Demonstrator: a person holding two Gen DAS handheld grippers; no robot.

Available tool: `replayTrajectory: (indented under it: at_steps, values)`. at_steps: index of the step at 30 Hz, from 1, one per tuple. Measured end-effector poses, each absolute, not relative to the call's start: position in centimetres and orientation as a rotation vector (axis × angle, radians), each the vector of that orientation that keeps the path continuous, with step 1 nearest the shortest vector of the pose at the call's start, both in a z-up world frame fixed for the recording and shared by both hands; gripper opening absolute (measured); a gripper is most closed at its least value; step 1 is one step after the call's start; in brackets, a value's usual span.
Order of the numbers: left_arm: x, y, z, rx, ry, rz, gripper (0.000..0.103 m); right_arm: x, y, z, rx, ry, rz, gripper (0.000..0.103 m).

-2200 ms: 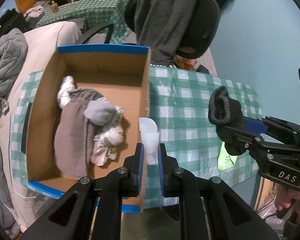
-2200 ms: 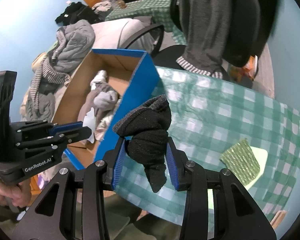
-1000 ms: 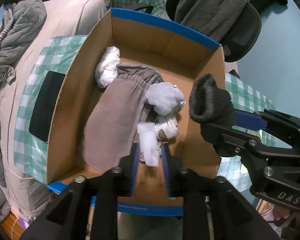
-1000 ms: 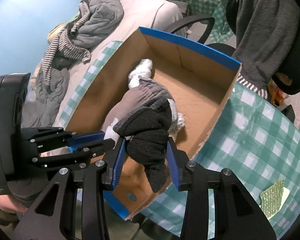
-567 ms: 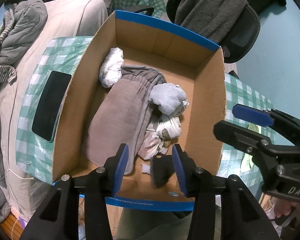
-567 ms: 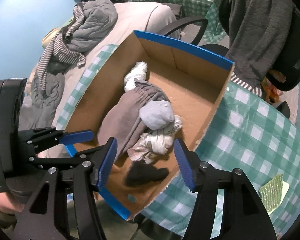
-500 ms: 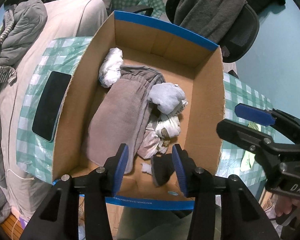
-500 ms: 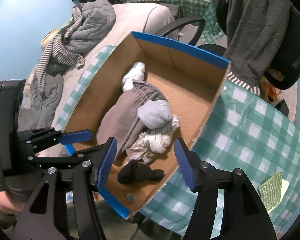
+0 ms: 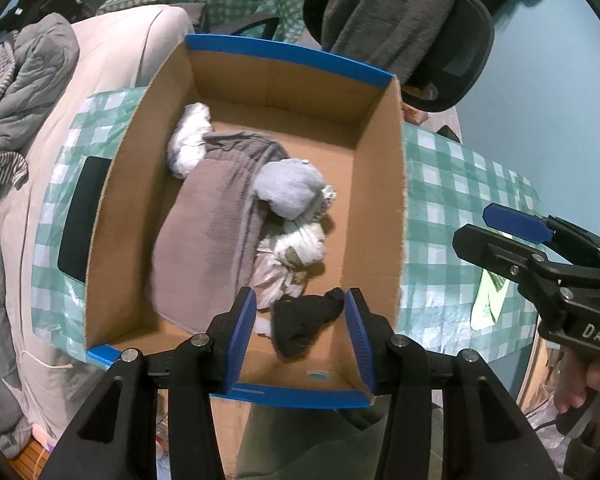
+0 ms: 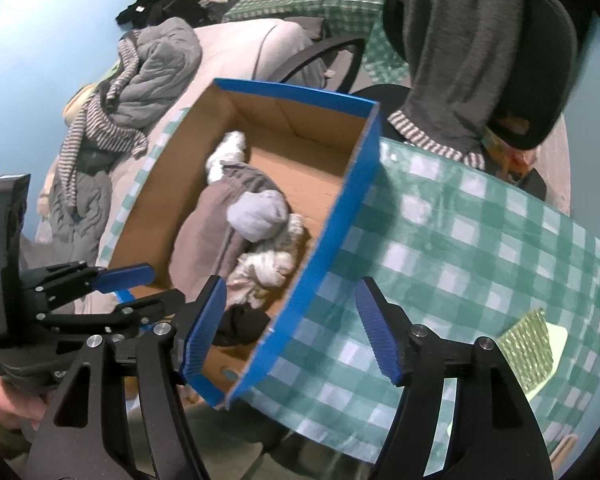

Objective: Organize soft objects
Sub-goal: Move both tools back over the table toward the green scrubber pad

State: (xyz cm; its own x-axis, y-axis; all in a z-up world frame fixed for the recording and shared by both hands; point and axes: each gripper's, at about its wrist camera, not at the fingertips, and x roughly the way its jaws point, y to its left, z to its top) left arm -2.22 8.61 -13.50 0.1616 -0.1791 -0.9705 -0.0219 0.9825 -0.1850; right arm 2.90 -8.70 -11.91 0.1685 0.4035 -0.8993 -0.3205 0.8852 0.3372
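Observation:
An open cardboard box [image 9: 376,184] with blue edges stands on the green checked table. It holds a brown towel [image 9: 208,240], a grey sock ball [image 9: 292,188], white rags [image 9: 188,140] and a black sock [image 9: 304,320] at the near end. My left gripper [image 9: 300,328] is open and empty above the box's near end, over the black sock. My right gripper [image 10: 292,320] is open and empty over the box's right wall [image 10: 332,232]. The black sock also shows in the right wrist view [image 10: 240,326].
A green sponge on a pale cloth [image 10: 530,344] lies on the table [image 10: 480,240] to the right. A black phone [image 9: 80,216] lies left of the box. An office chair with a grey garment [image 9: 392,12] stands behind. Clothes are piled on a couch [image 10: 140,72] at left.
Both grippers carried their items over the box and opened. The black sock and a white piece dropped into the box's near end. The right gripper has since shifted right, over the box wall.

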Motion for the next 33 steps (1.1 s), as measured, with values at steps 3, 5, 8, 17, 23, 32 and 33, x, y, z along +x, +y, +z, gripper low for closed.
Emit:
replayTrajectory:
  at_steps: [3, 5, 8, 17, 23, 32, 33]
  values:
    - [-2.2, 7.4, -13.3, -0.152, 1.406, -0.124, 0.047, 2.7, -10.4, -12.2, 0.091, 1.307, 0.490, 0.069]
    - [-2.2, 6.4, -13.1, -0.142, 1.405, -0.135, 0.047, 2.5, -11.5, -12.4, 0.100, 1.312, 0.474, 0.069]
    - [-2.1, 5.1, -13.0, -0.128, 1.408, -0.146, 0.047, 2.3, -13.1, -12.6, 0.108, 1.318, 0.451, 0.069]
    - [-2.1, 1.2, -12.8, -0.089, 1.411, -0.187, 0.047, 1.1, -18.5, -13.2, 0.126, 1.332, 0.379, 0.069]
    - [-2.0, -1.4, -13.0, -0.069, 1.418, -0.217, 0.047, 0.3, -21.7, -13.6, 0.133, 1.340, 0.334, 0.069]
    - [-1.8, -5.1, -13.4, -0.027, 1.429, -0.256, 0.047, -0.8, -26.1, -14.5, 0.123, 1.360, 0.269, 0.069]
    - [-1.7, -5.5, -13.5, -0.022, 1.431, -0.261, 0.047, -1.0, -26.5, -14.5, 0.123, 1.360, 0.264, 0.069]
